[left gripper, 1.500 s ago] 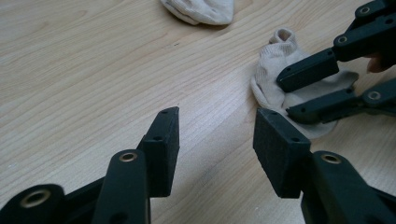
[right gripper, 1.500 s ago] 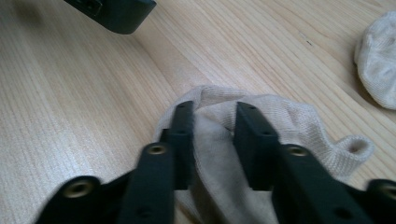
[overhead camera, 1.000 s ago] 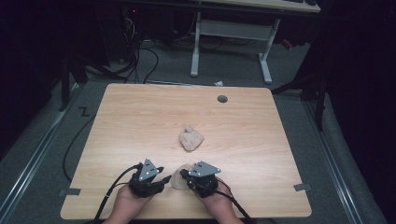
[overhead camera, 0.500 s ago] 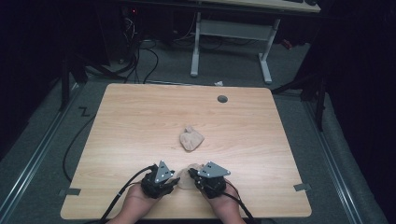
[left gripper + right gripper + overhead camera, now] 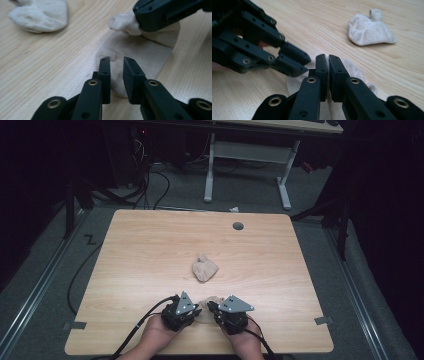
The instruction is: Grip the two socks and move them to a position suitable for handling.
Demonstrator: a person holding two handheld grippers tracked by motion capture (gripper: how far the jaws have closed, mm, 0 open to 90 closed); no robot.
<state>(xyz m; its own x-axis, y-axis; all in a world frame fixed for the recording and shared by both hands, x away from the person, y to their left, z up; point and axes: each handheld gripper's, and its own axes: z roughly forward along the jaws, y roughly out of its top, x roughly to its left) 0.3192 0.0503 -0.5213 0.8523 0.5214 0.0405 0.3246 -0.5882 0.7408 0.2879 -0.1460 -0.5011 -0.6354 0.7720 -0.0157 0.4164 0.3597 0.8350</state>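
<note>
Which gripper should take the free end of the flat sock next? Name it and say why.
Left, probably. The right gripper is shut on one end of the flat sock, while the left gripper hangs with jaws parted just over its free part, holding nothing.

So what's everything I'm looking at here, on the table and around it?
Table: one, light wood, centre of the high view, with a round dark grommet hole near its far edge.
Balled-up sock: one, cream, mid-table.
Flat sock: one, cream, at the near edge between the two tools.
Tape pieces: two, grey, at the near corners of the table.
Desk frame: one, white, on the floor beyond the table.
Cables: several, black, on the grey floor at far left.
Left hand-held gripper: one, black, jaws slightly apart over the flat sock.
Right hand-held gripper: one, black, jaws closed on the flat sock.
Hands: two, at the bottom edge.
</note>
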